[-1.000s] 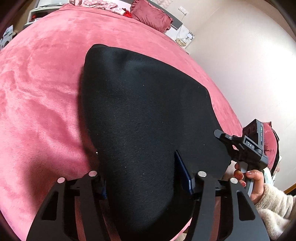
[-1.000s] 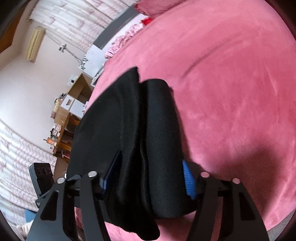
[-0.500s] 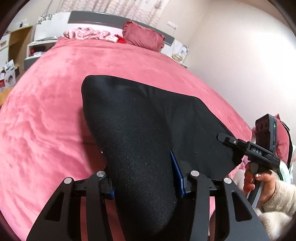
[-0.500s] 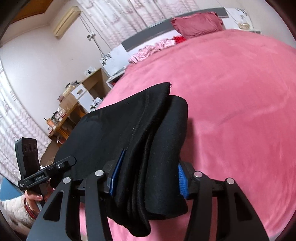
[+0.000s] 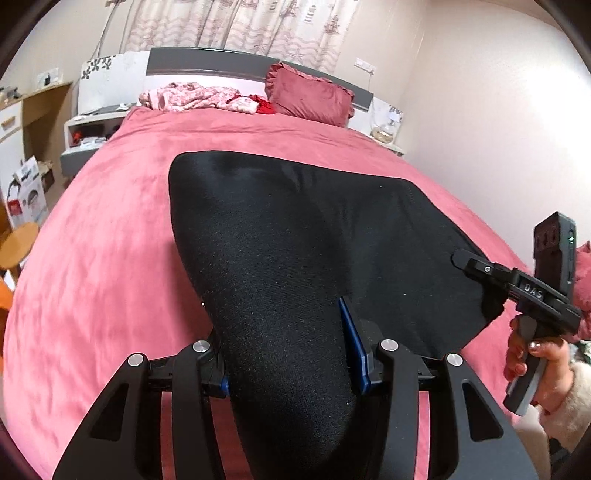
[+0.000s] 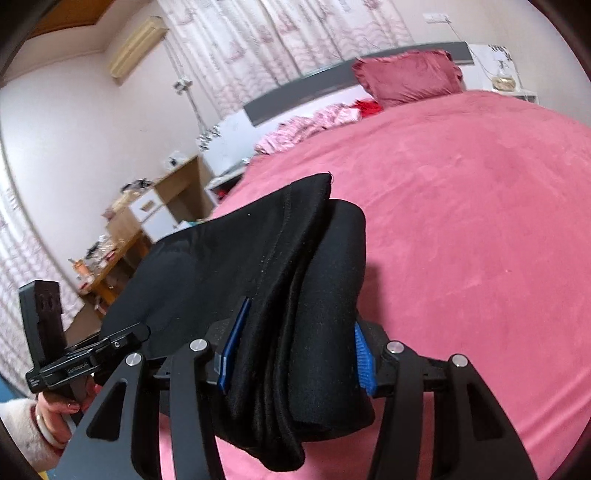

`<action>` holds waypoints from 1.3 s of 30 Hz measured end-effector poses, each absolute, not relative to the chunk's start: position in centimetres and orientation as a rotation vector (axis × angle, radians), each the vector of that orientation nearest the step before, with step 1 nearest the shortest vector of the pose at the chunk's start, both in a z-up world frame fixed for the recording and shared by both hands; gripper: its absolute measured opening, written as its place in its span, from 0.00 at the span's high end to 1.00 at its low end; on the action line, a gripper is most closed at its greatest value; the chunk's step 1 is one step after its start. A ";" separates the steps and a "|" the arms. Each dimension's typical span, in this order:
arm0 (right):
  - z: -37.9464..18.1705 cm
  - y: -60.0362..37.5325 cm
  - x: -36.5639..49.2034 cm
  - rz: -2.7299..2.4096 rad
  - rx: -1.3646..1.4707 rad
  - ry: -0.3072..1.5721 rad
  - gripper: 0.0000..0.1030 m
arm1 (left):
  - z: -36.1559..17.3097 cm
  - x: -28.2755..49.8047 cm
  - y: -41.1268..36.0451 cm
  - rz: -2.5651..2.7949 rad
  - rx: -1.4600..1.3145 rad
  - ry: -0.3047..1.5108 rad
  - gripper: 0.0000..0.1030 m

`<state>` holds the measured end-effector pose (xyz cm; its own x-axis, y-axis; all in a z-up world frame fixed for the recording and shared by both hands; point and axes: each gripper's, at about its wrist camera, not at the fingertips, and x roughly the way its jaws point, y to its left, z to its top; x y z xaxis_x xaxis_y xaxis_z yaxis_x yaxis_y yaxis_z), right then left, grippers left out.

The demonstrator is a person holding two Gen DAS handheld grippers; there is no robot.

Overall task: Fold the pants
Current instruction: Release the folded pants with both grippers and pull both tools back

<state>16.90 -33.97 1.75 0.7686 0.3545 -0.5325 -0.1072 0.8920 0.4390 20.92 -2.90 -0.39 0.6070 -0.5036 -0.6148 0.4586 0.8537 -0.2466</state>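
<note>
a second ago both cameras look down at the bed (image 5: 110, 229) and see little of the room. now the bed sits lower in both frames, and the curtains (image 5: 236, 26), the headboard (image 5: 207, 61) and the red pillow (image 5: 310, 94) fill the top. the black pants (image 5: 280, 258) reach less far up the frame than before. the jaws of both grippers stand a bit closer together than a second ago, and the cloth is between them the whole time.

the left gripper (image 5: 284, 354) squeezes a thick roll of the pants in the lower middle of the left view. its left blue pad (image 5: 221, 382) is mostly hidden by the cloth. the right gripper (image 6: 291, 354) squeezes a stack of folded layers in the lower middle of the right view. the bottom of the pants is cut off by the frame edge in the left view. i cannot tell if the far end of the pants touches the bed.

the pants are black, soft and folded. they hang stretched between the two grippers above the pink bed. in the right view the folded edges (image 6: 280, 369) show as several layers side by side.

a hand (image 5: 532, 365) in a fluffy sleeve (image 5: 569, 402) holds the other gripper at the right edge of the left view.
</note>
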 end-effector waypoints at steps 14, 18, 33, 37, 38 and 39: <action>-5.4 -36.2 18.6 0.113 0.427 0.727 0.14 | -7.6 24.6 -1.8 -0.482 -0.131 0.803 0.20; -5.2 -36.3 17.4 0.063 0.439 0.717 0.06 | -7.3 22.5 -1.8 -0.442 -0.128 0.760 0.20; -3.6 -32.0 9.5 -0.042 0.316 0.750 0.02 | -7.4 13.7 -0.4 -0.206 -0.118 0.731 0.04; -5.1 -28.8 8.0 -0.032 0.185 0.788 0.02 | -8.3 12.3 -0.2 -0.195 -0.136 0.766 0.04; -5.5 -28.3 8.0 -0.037 0.162 0.804 0.02 | -8.5 12.0 -0.1 -0.190 -0.134 0.779 0.04; -5.8 -28.0 8.0 -0.042 0.145 0.823 0.02 | -8.7 11.8 -0.1 -0.187 -0.132 0.789 0.04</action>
